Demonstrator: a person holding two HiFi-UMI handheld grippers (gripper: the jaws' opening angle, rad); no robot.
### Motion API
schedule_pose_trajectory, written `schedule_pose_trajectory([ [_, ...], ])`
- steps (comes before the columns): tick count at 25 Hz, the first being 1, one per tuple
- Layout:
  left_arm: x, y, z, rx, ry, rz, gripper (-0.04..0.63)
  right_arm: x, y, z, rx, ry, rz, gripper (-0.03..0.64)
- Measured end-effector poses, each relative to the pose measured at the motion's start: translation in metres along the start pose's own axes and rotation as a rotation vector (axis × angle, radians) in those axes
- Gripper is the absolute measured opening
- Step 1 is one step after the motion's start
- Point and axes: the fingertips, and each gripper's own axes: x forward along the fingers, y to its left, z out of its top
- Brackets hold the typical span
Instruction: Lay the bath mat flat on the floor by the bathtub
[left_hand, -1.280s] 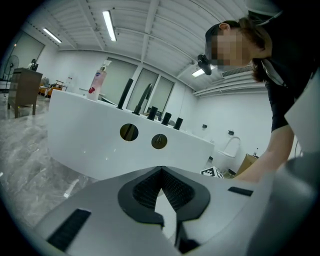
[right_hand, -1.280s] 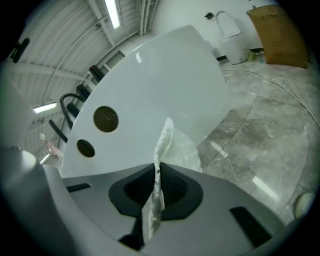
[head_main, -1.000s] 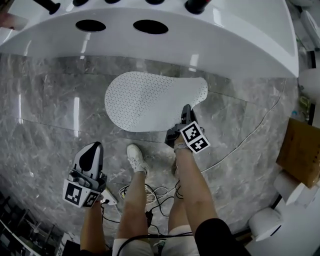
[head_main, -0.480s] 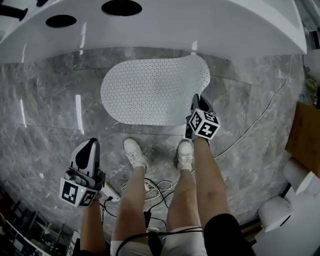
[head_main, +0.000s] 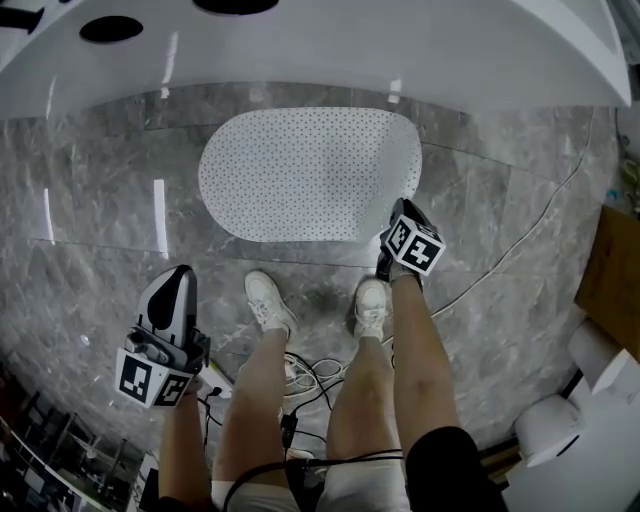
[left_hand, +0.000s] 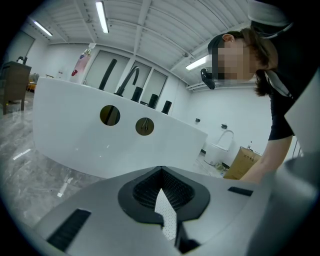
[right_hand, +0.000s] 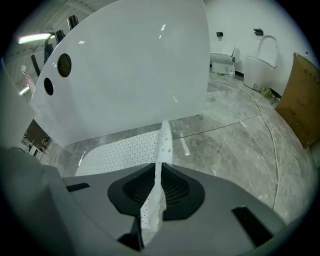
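Observation:
The white perforated bath mat (head_main: 305, 175) lies spread on the grey marble floor beside the white bathtub (head_main: 400, 50). My right gripper (head_main: 402, 232) is low at the mat's near right corner and shut on it. In the right gripper view that corner stands up as a thin fold (right_hand: 164, 142) out of the jaws (right_hand: 158, 175), and the rest of the mat (right_hand: 120, 150) lies flat behind. My left gripper (head_main: 172, 310) hangs off to the left, away from the mat. Its jaws (left_hand: 162, 200) stand narrowly apart, with a dotted white sliver visible through the gap.
The person's legs and white shoes (head_main: 268, 300) stand just short of the mat. Tangled cables (head_main: 310, 375) lie between the feet, and a thin cord (head_main: 500, 270) curves over the floor at the right. A cardboard box (head_main: 612, 280) and a white fixture (head_main: 545, 430) stand far right.
My right gripper has moved right and toward the tub's end with the mat corner. The mat now lies wider and flatter. The left gripper has barely moved.

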Motion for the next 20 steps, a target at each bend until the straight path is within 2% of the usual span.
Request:
schedule_pose_trajectory([
  [4,0.001,-0.005,0.002,-0.023,-0.017,0.006,0.014,-0.008,-0.038,-0.008,0.048,0.045,-0.103,0.052],
  [6,0.002,-0.010,0.003,-0.025,-0.015,0.002,0.014,-0.016,-0.051,-0.007,0.090,0.047,-0.120,0.052],
  [9,0.005,-0.018,0.007,-0.027,-0.014,-0.007,0.014,-0.030,-0.059,0.002,0.082,0.024,-0.107,0.052],
  [12,0.009,-0.027,0.010,-0.034,-0.004,-0.011,0.014,-0.051,-0.051,0.024,0.050,-0.057,-0.047,0.040],
  [17,0.009,-0.042,0.018,-0.058,0.029,-0.015,0.014,-0.104,-0.014,0.049,-0.057,-0.162,0.129,0.032],
  [20,0.008,-0.051,0.029,-0.055,0.038,-0.024,0.014,-0.144,0.012,0.059,-0.081,-0.202,0.227,0.029],
])
